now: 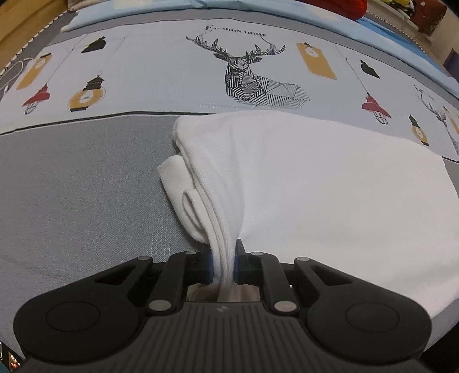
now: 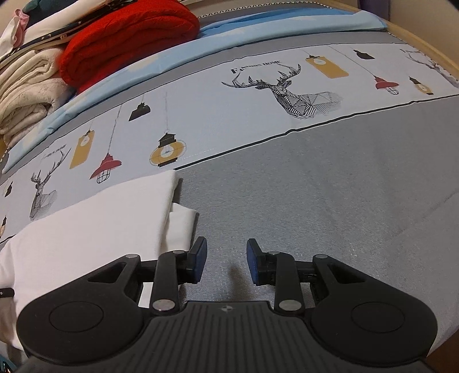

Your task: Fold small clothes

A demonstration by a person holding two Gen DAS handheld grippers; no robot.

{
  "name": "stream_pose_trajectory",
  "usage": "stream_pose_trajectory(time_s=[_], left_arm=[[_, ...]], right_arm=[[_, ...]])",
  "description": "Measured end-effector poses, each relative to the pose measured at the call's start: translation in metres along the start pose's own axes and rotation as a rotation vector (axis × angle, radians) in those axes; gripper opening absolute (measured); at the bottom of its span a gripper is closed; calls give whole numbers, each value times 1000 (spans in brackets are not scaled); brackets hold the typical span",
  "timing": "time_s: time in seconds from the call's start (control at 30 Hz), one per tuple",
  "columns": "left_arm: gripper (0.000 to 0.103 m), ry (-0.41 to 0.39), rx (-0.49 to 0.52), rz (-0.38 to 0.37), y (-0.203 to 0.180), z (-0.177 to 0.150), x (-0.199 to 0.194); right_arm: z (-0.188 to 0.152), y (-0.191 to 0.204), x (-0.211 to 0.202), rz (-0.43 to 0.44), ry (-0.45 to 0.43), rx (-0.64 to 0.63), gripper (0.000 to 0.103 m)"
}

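Observation:
A white garment (image 1: pixel 330 195) lies partly folded on the grey bedsheet (image 1: pixel 80 195). My left gripper (image 1: pixel 224 264) is shut on a bunched edge of it near its left side, with folded layers rising from between the pads. In the right wrist view the same white garment (image 2: pixel 94 226) lies at the lower left, with a folded flap at its right edge. My right gripper (image 2: pixel 226 261) is open and empty over bare grey sheet, its left finger (image 2: pixel 199 255) just beside the garment's flap.
A printed band with a deer head (image 1: pixel 252 77) and lanterns crosses the sheet behind the garment. A pale blue cloth (image 2: pixel 258 25) lies further back. A red folded blanket (image 2: pixel 129 37) and cream folded fabrics (image 2: pixel 28 91) are stacked at the far left in the right wrist view.

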State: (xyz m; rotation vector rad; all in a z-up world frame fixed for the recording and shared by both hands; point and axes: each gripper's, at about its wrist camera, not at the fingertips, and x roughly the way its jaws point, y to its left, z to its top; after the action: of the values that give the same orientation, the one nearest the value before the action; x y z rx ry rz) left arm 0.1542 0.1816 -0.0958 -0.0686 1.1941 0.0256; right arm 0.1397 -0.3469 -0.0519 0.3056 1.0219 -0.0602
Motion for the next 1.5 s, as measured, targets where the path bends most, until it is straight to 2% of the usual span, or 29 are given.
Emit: stream_pose_trajectory(time_s=[0.1, 0.17, 0.3, 0.47, 0.77, 0.83, 0.87, 0.93, 1.0, 1.07, 1.13, 1.2, 1.3, 1.37, 1.47, 1.5], left_arm=[[13, -18, -26, -40, -4, 4, -8], [13, -34, -55, -120, -8, 7, -17], [12, -80, -52, -260, -28, 15, -38], [12, -95, -58, -425, -69, 27, -50], [12, -58, -22, -668, -212, 41, -45], [16, -28, -28, -703, -239, 40, -38], [23, -12, -30, -721, -250, 40, -34], [25, -7, -27, -784, -259, 40, -35], [45, -37, -33, -833, -251, 42, -44], [48, -90, -30, -813, -235, 44, -54], [48, -102, -35, -761, -218, 45, -57], [48, -87, -37, -716, -203, 44, -53], [48, -59, 17, -646, -183, 33, -46], [48, -34, 61, -628, -174, 20, -40], [48, -12, 132, -634, -160, -1, -30], [48, 14, 154, -608, -160, -4, -27]], right_arm=[[0, -2, -1, -2, -3, -4, 31], [0, -2, -3, 0, -9, -5, 31], [0, -3, -9, 17, -31, -14, 31], [3, -6, -17, 47, -59, -9, 31], [4, -14, -24, 68, -77, 32, 31], [3, -13, -25, 73, -77, 38, 31], [3, -13, -26, 80, -79, 42, 31], [3, -12, -28, 94, -86, 47, 31], [3, -10, -30, 118, -93, 56, 31], [4, -9, -29, 145, -92, 58, 32], [5, -5, -26, 181, -85, 65, 33], [7, 1, -21, 217, -69, 78, 33], [7, 19, -7, 239, -22, 72, 39], [7, 33, 2, 232, -2, 48, 47], [8, 51, 16, 209, 28, 21, 48], [8, 55, 20, 197, 33, 15, 48]])
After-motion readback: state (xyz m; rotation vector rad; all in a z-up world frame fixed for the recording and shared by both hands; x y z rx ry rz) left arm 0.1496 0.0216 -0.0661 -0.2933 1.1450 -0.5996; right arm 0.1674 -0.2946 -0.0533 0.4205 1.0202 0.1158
